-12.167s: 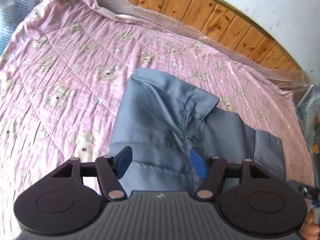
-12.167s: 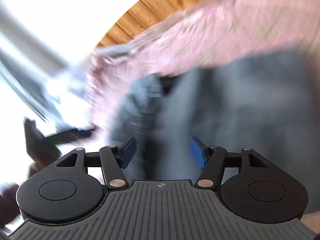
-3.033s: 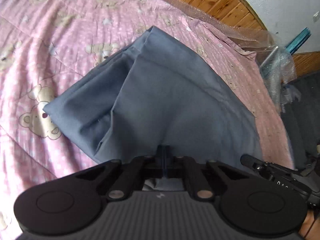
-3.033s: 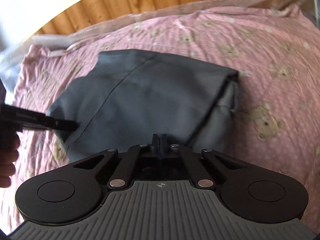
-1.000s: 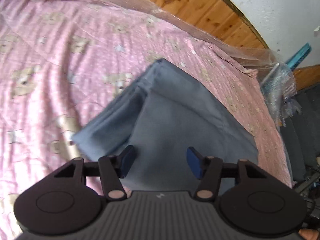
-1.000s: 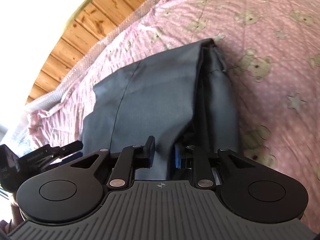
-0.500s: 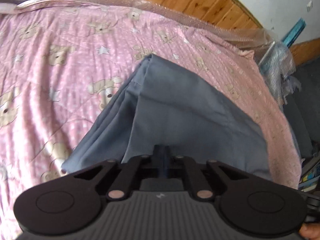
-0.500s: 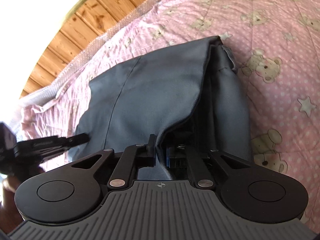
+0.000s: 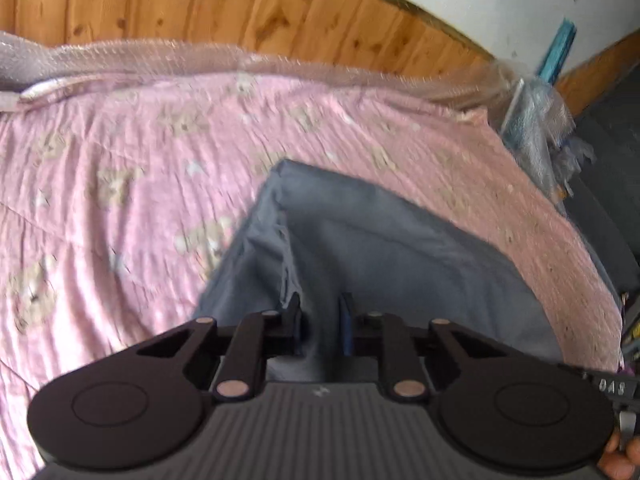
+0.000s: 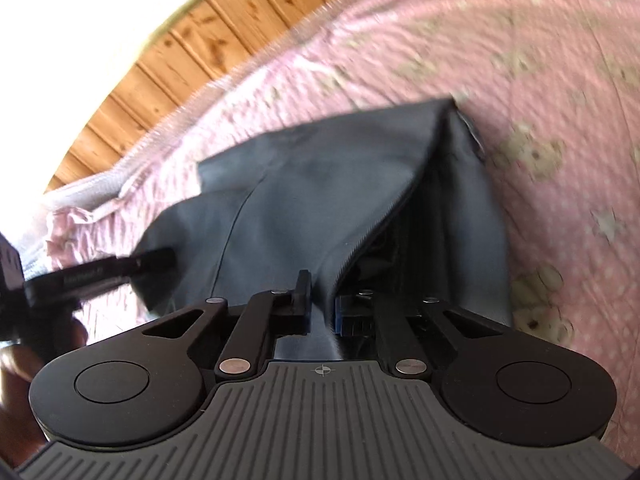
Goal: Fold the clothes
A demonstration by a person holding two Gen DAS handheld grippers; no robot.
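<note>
Item: folded grey-blue cotton garment (image 9: 400,256), lying on pink bear-and-star print quilt (image 9: 120,168) w/ wooden plank headboard (image 9: 240,12) behind. Left gripper (image 9: 322,320): jaws narrowly parted, near-edge fabric between; grip uncertain. Right gripper (image 10: 322,306): clamped on raised top layer. Lettering on other tool's arm: blurred, illegible.

Bed setting, wood behind.
I see a pink bear-print quilt (image 9: 120,184), plastic wrap (image 9: 168,56) along its far edge, wood panelling (image 9: 240,12).
</note>
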